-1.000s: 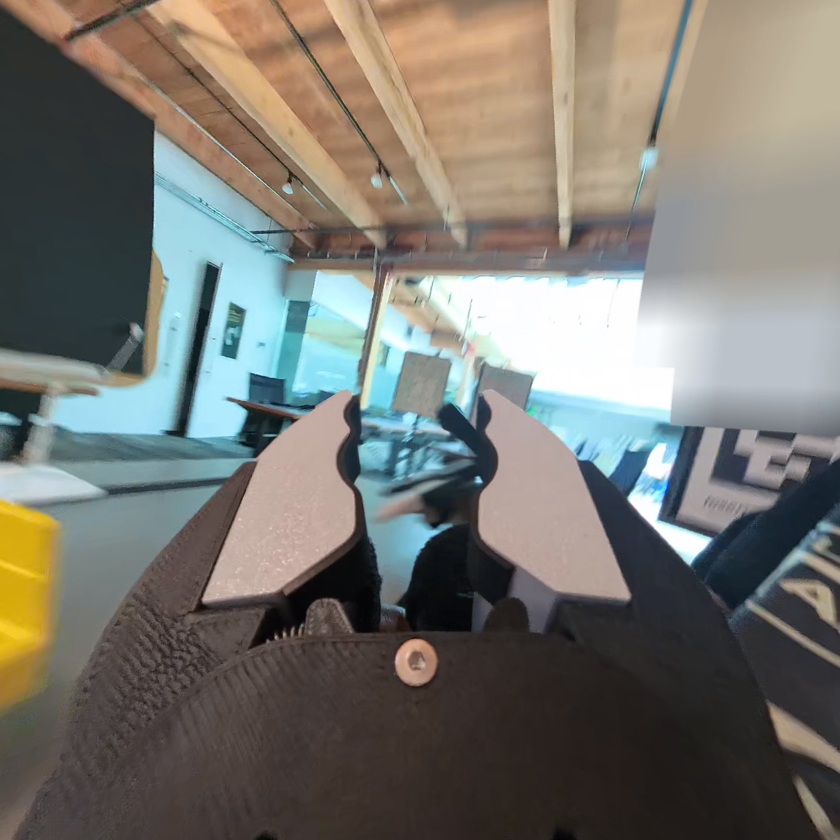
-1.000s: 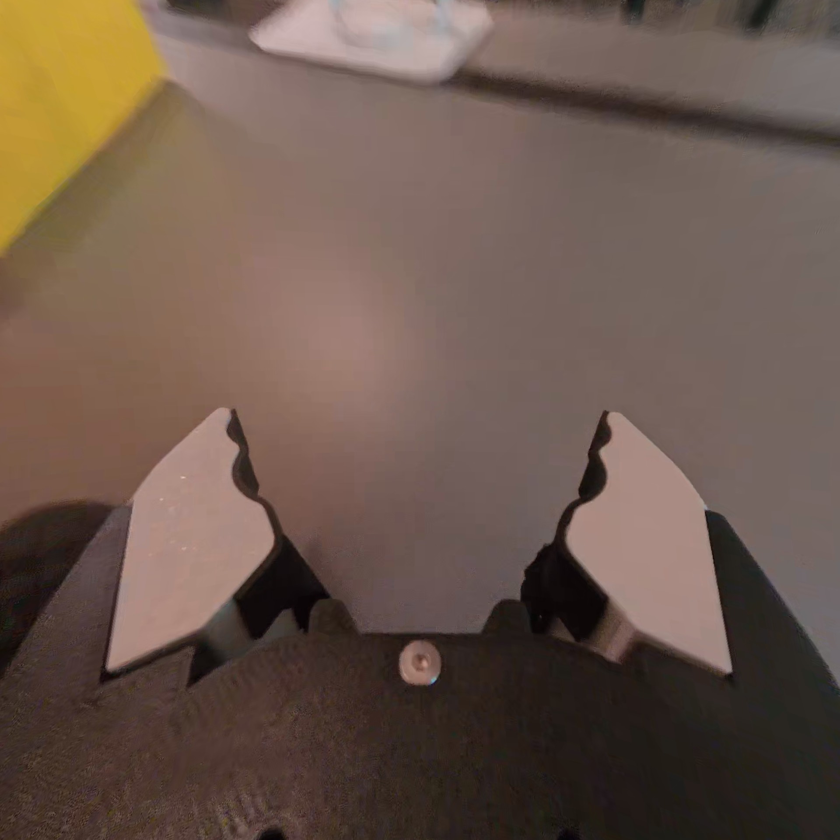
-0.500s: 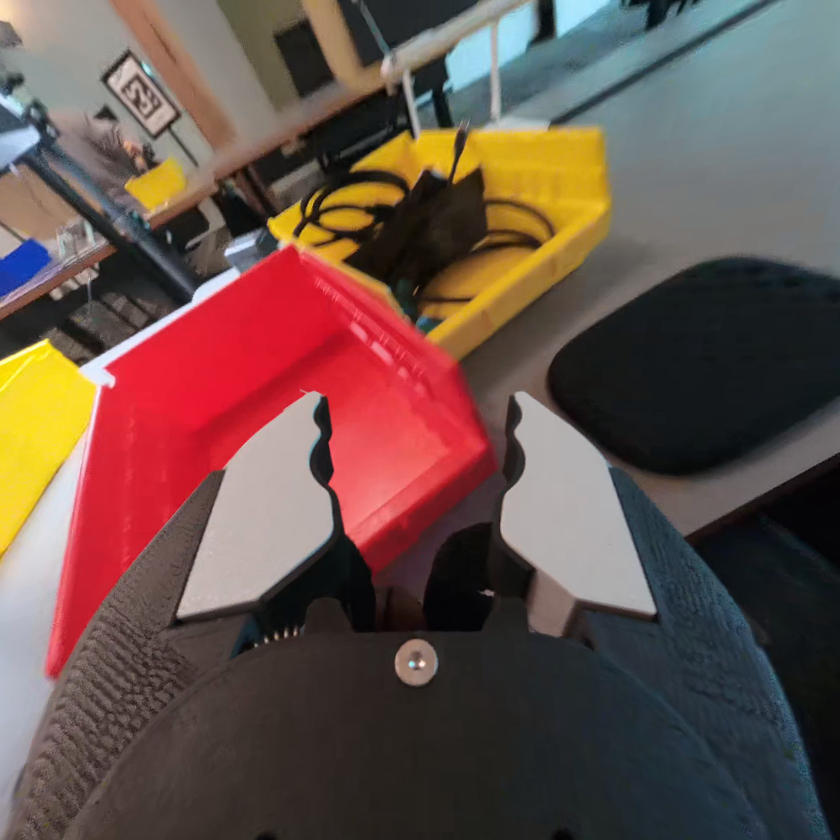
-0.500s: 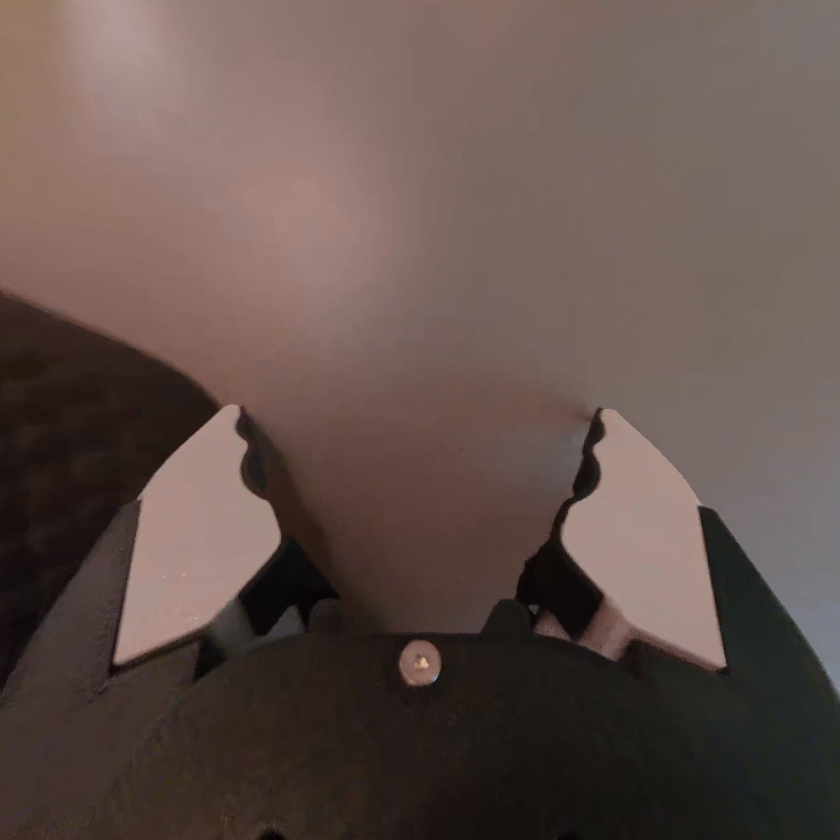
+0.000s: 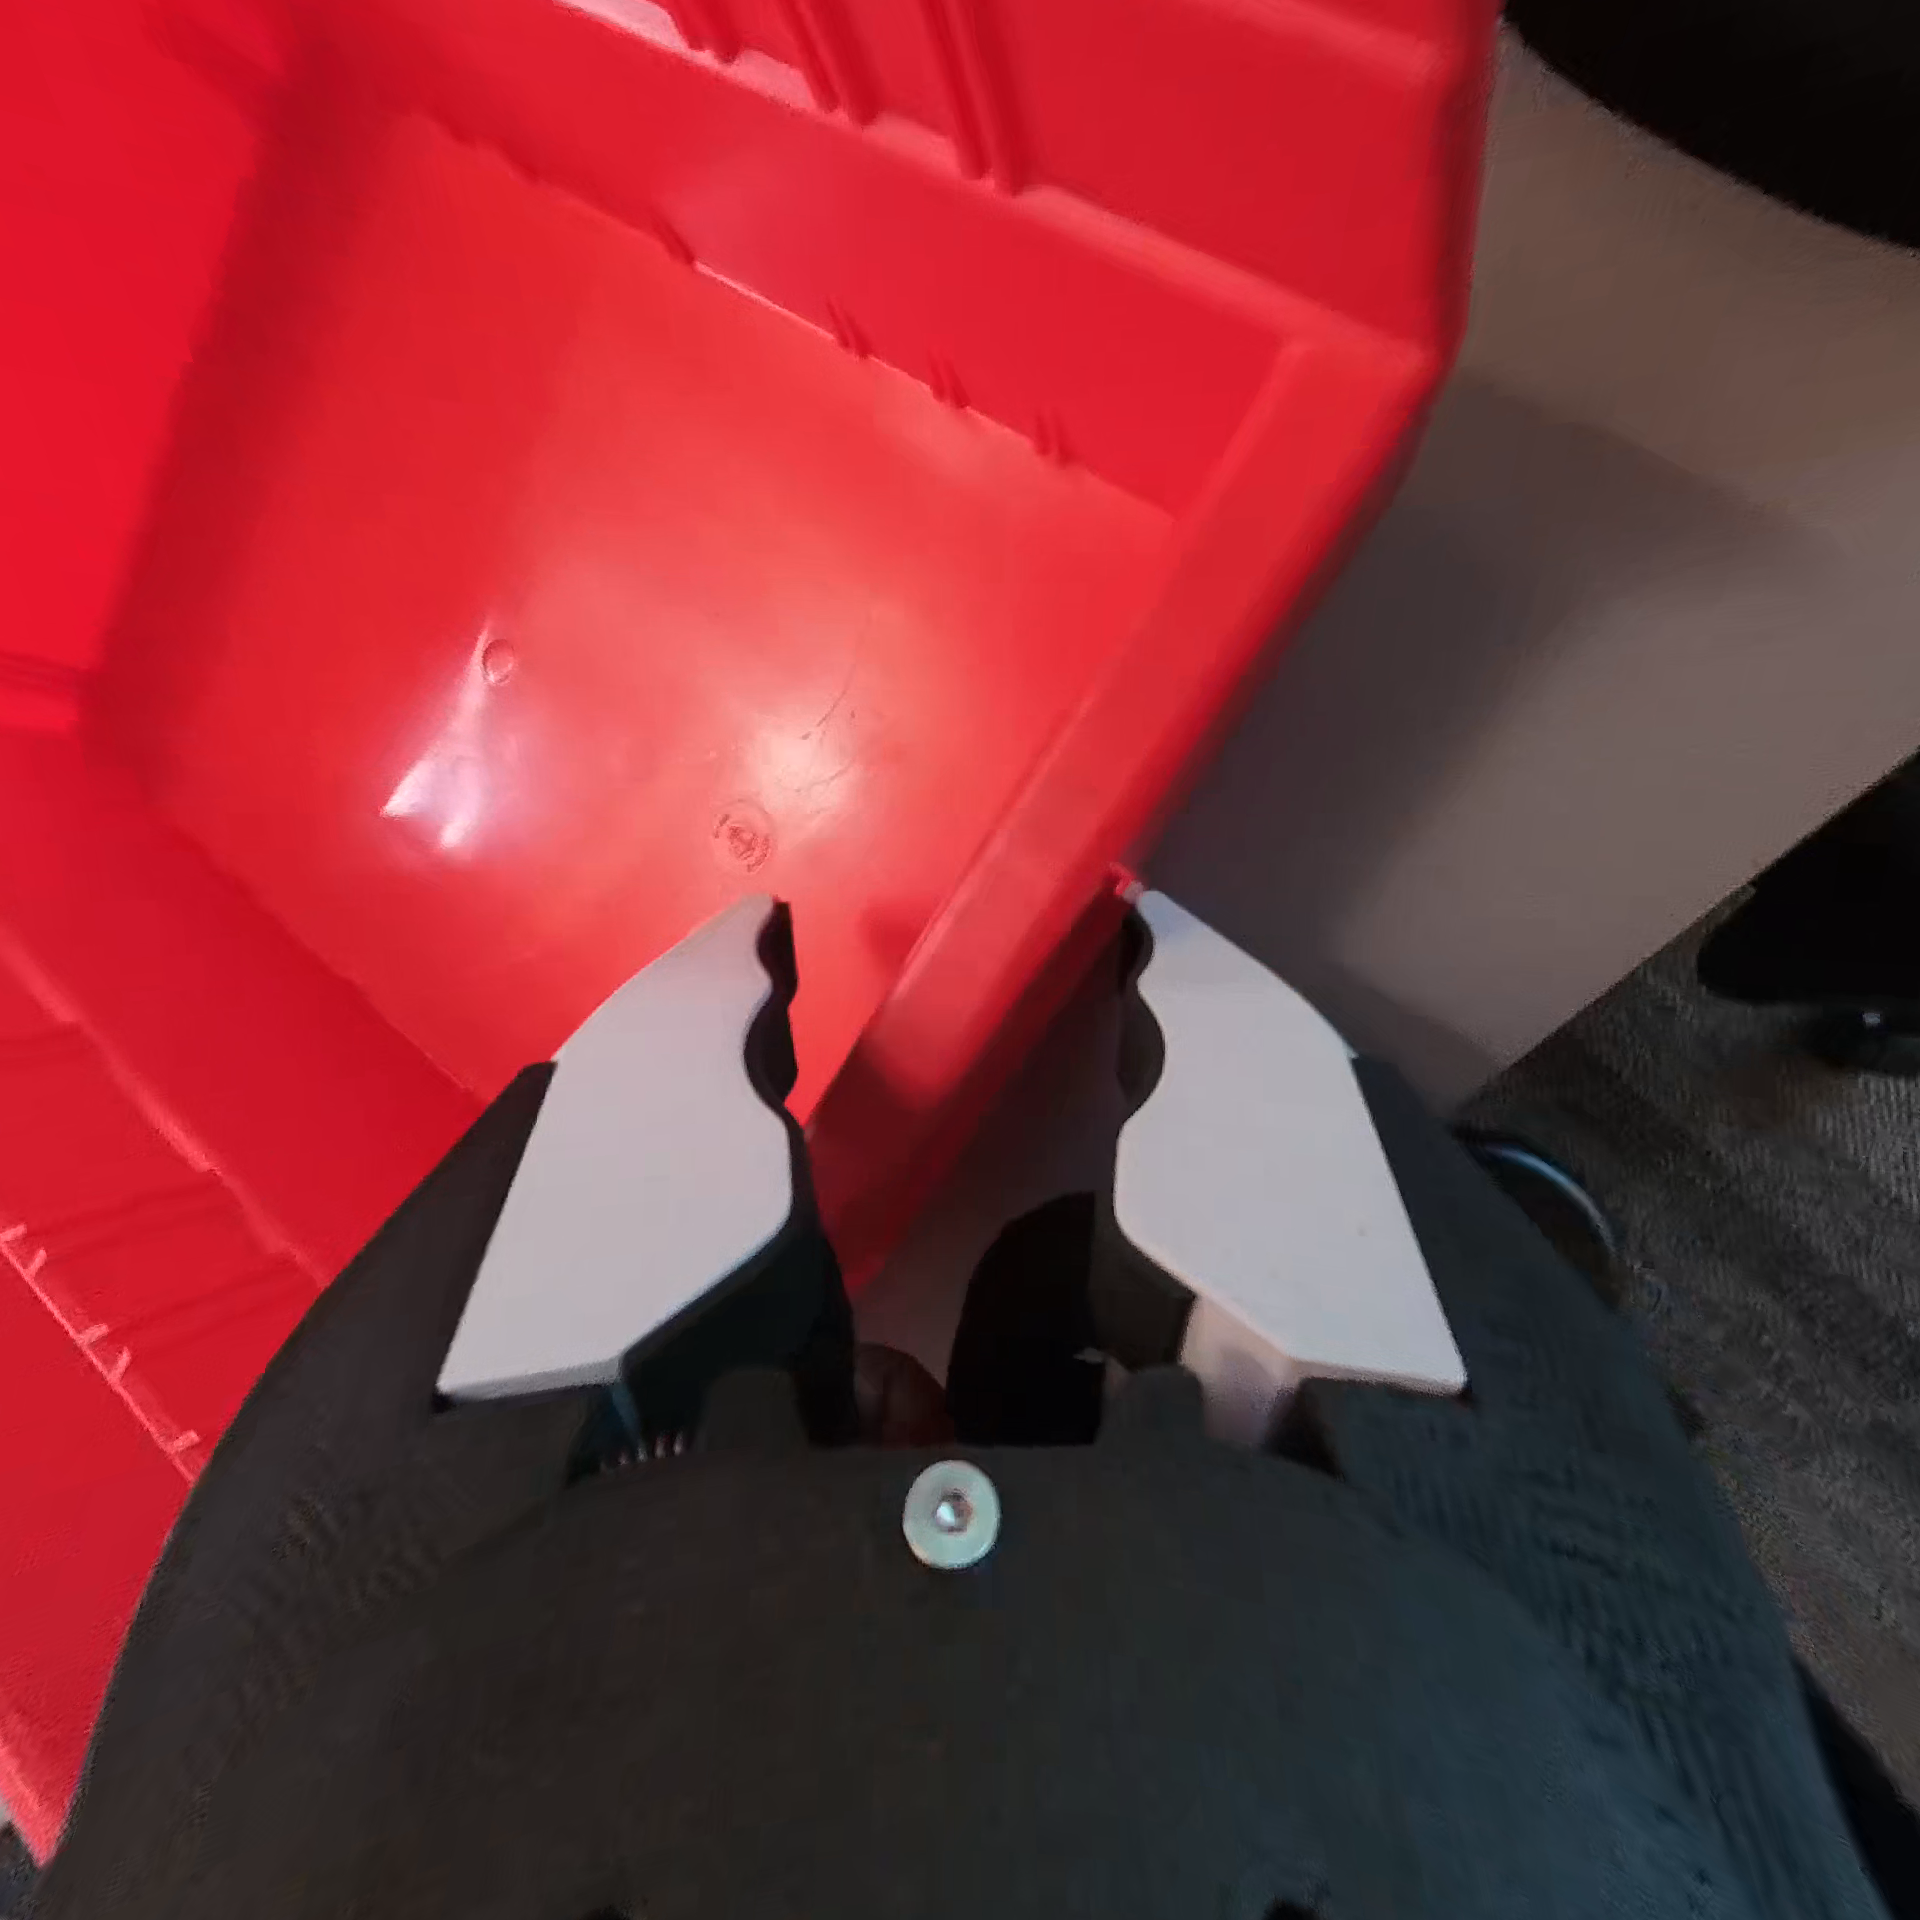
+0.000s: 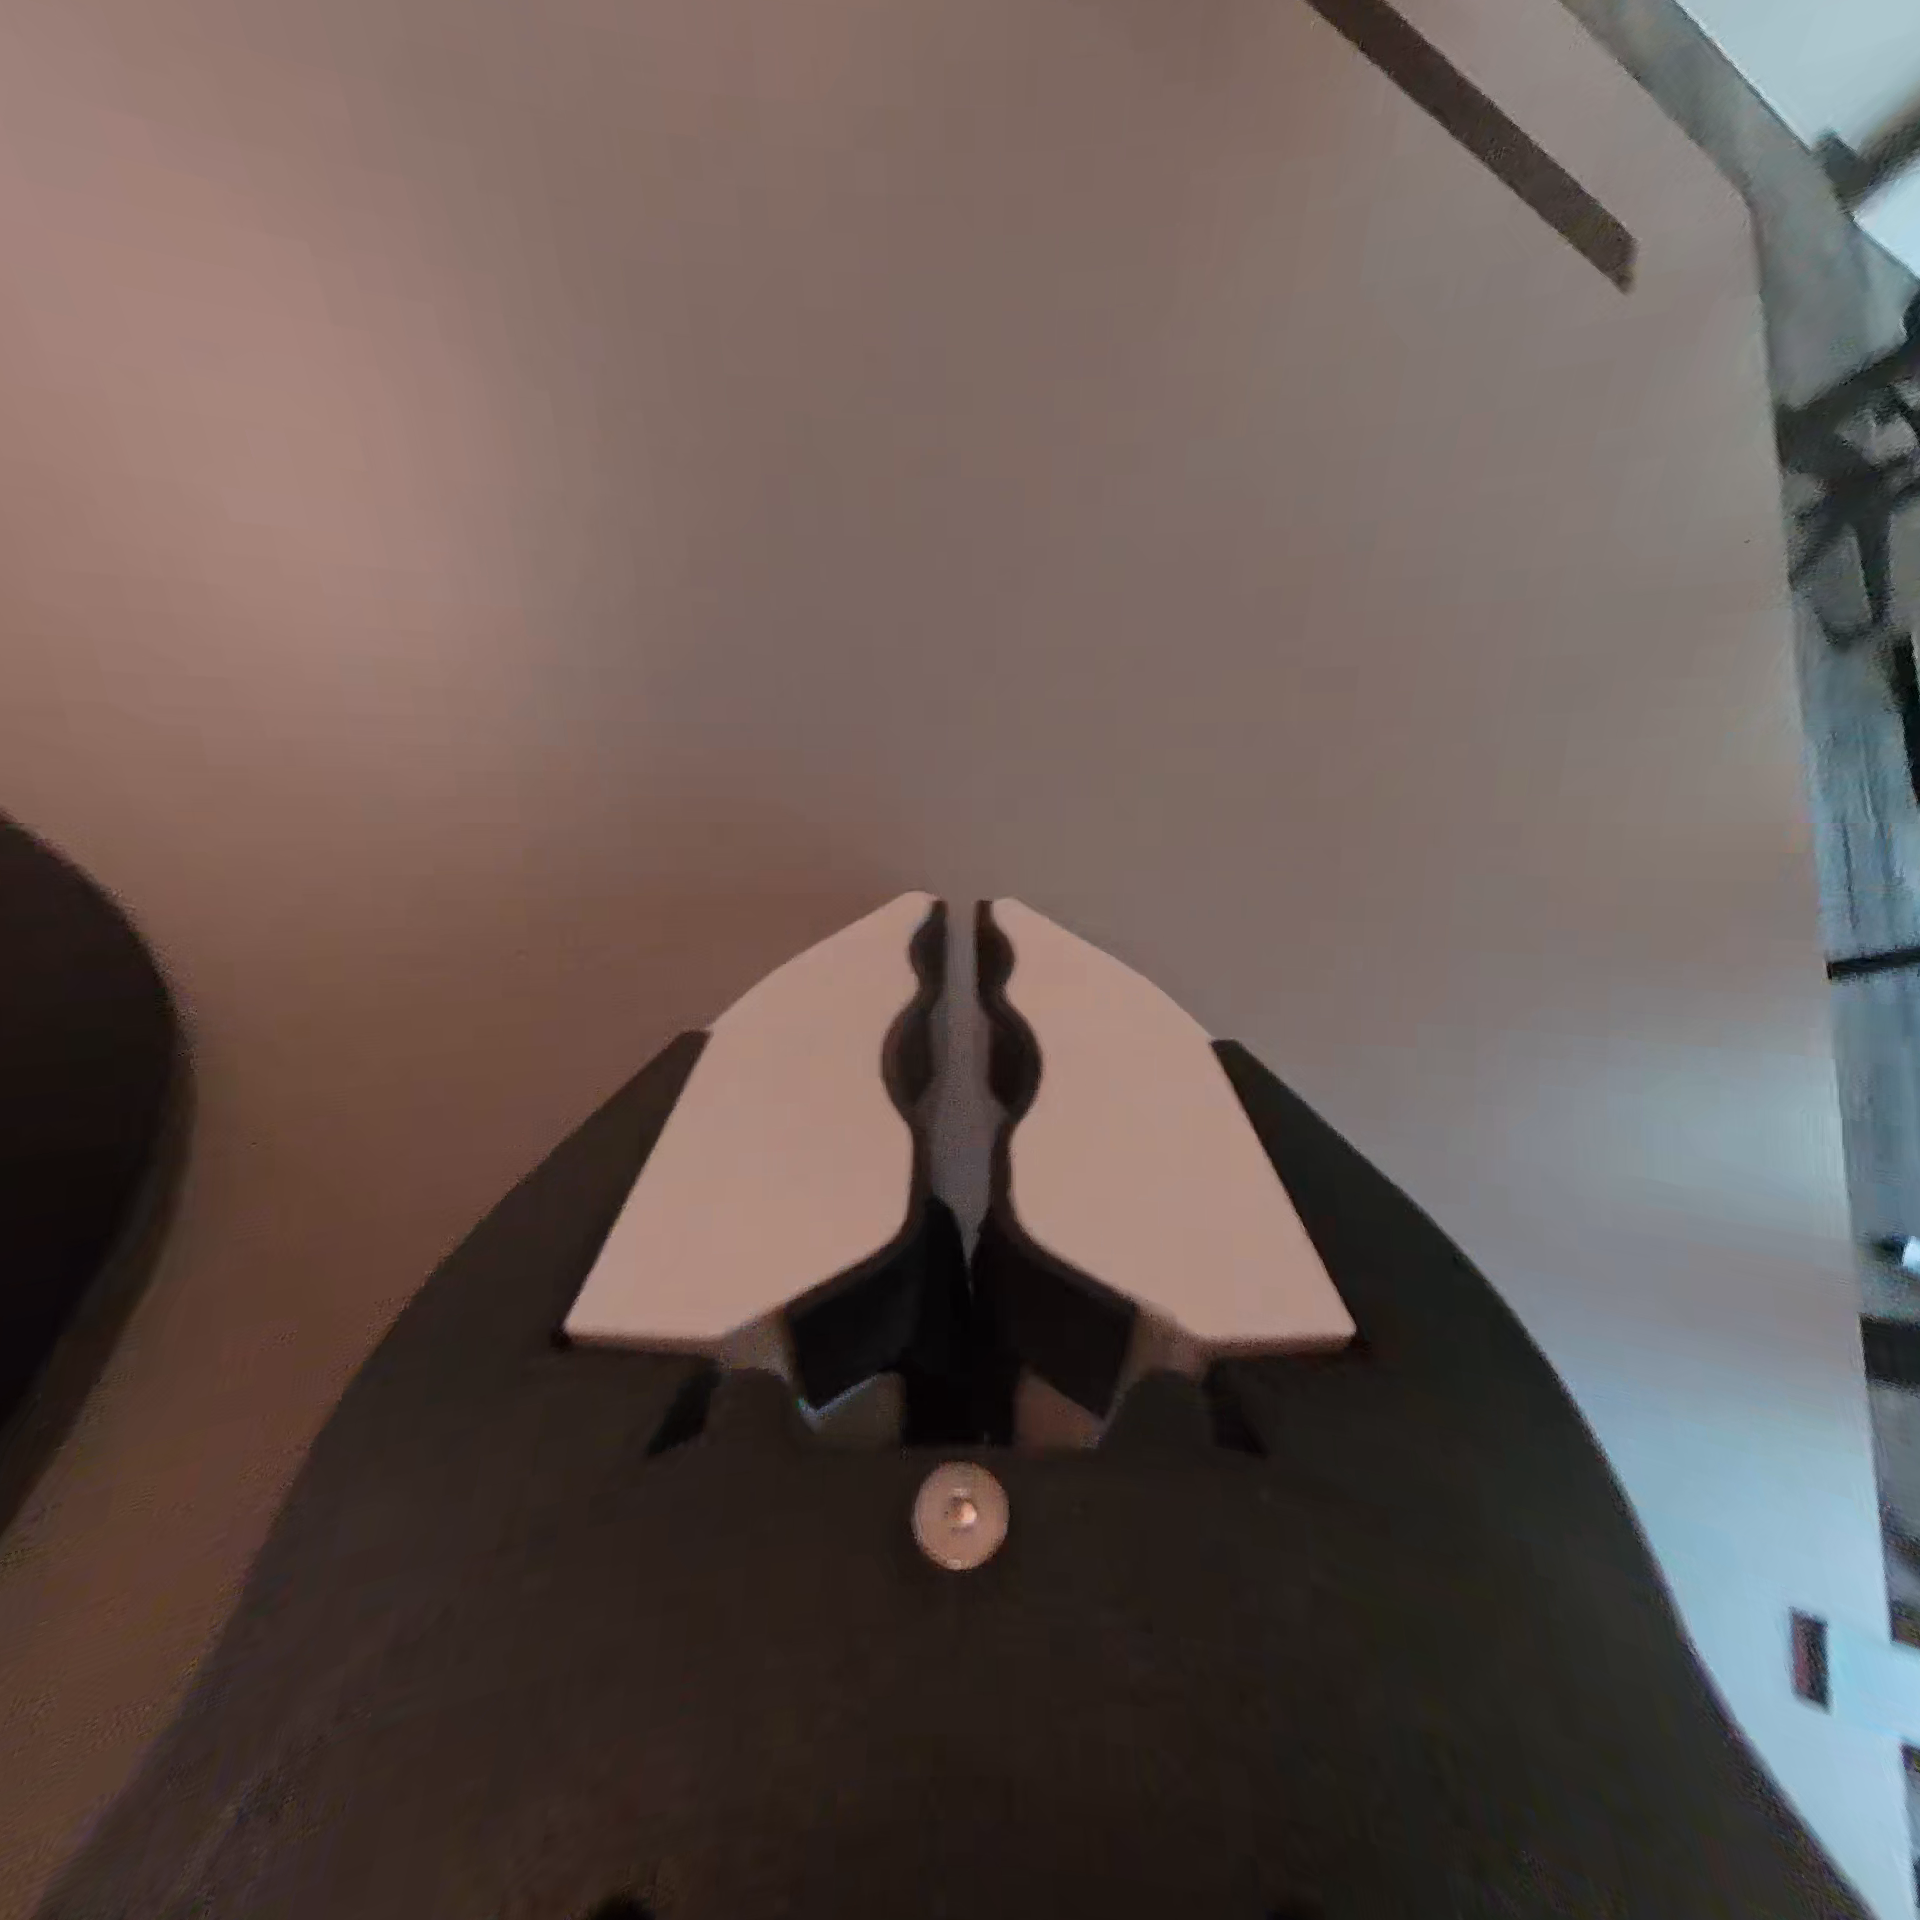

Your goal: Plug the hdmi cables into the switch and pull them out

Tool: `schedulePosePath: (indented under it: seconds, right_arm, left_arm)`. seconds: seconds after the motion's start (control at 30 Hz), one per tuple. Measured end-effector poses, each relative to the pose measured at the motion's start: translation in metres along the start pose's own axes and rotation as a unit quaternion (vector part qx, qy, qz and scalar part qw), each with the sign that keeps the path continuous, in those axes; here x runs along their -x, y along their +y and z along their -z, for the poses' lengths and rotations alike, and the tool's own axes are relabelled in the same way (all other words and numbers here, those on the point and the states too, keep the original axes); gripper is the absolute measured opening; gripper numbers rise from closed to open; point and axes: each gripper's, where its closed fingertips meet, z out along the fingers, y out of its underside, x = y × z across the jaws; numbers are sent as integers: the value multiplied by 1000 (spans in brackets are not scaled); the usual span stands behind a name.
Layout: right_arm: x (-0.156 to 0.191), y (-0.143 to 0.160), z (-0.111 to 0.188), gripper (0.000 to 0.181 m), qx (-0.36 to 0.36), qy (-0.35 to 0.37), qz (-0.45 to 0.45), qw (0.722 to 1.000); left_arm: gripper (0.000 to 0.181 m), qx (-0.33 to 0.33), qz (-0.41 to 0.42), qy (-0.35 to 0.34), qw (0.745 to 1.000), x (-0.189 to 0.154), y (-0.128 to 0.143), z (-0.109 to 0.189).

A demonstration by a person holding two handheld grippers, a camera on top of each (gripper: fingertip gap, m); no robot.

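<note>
Over the near corner of a red plastic bin (image 5: pixel 665 540), the left gripper (image 5: pixel 956 914) points steeply downward with its jaws parted; the bin's wall runs between the two fingers, touching neither as far as can be seen. Grey tabletop (image 5: pixel 1579 644) lies to the right. The right gripper (image 6: pixel 961 904) angles down above bare table, jaws nearly together on nothing, a black pad (image 6: pixel 73 1122) at left. No HDMI cables or switch appear in either view.
</note>
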Motion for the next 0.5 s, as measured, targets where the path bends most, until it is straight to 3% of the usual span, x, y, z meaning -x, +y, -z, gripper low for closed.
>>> schedulePosePath:
  seconds: [0.03,0.2,0.23,0.3,0.33,0.37,0.43,0.47,0.5]
  right_arm:
    - [-2,-1,-2,5,-1,6,10,1000]
    - [-64,11,-23,2,61,138,-25,988]
    - [-67,12,-26,0,62,120,-53,989]
    - [-49,5,-25,1,40,-8,-167,985]
    - [-28,-2,-19,3,35,-122,-235,964]
    - [-2,-12,-3,17,30,-263,-278,923]
    - [9,-18,0,25,14,-352,-361,863]
    - [9,-23,4,39,-5,-387,-388,837]
    - [10,-35,12,71,-54,-433,-393,809]
  left_arm:
    - [54,1,-18,0,1000,-2,-1,0]
    - [46,-2,-39,-15,999,-4,-3,-1]
    - [46,-2,-42,-16,999,-4,-4,-1]
    - [45,-4,-45,-18,999,-4,-5,-1]
    - [45,-5,-46,-20,999,-4,-5,-1]
    - [45,-5,-45,-21,999,-4,-5,-1]
    - [45,-8,-45,-24,999,-4,-6,-2]
    - [45,-10,-46,-26,999,-4,-6,-2]
    - [45,-13,-48,-29,998,-4,-7,-2]
